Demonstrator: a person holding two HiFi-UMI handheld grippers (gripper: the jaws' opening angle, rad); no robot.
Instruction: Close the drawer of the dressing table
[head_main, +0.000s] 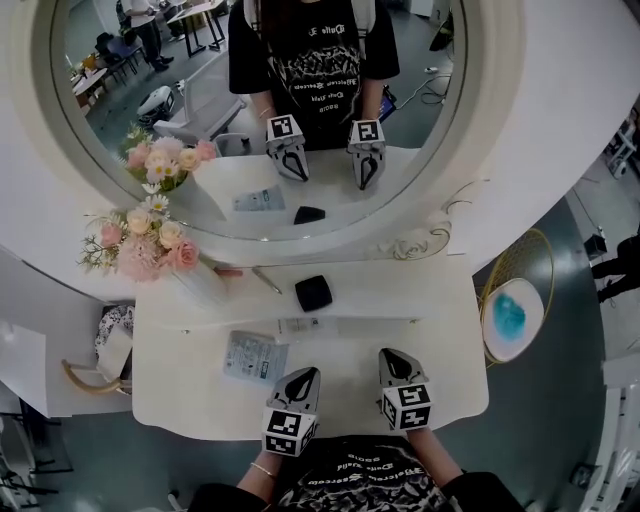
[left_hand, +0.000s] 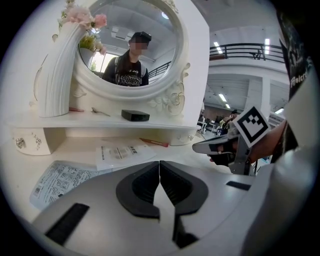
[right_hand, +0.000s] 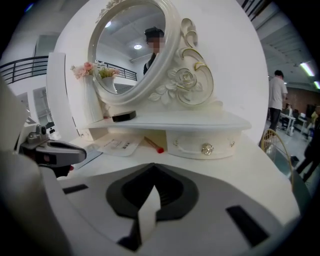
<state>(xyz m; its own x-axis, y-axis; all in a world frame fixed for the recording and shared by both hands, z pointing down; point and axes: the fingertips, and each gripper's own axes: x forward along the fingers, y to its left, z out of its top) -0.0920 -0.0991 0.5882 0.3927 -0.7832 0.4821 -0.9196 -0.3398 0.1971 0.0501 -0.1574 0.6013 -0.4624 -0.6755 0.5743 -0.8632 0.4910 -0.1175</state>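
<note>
My left gripper (head_main: 303, 378) and right gripper (head_main: 392, 360) hover above the dressing table (head_main: 450, 340), both jaws closed and empty, the drawer (right_hand: 202, 148) ahead.

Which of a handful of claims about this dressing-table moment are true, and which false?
1. The left tongs are shut and empty. True.
2. The right tongs grip the black flat rectangular case. False: they are shut on nothing; the case lies on the white shelf.
3. The white ribbed vase of pink flowers stands on that shelf. True.
4. The printed white leaflet lies on the shelf. False: it lies on the white tabletop below, ahead of the left tongs.
5. A small white drawer with a crystal knob sits under the shelf. True.
</note>
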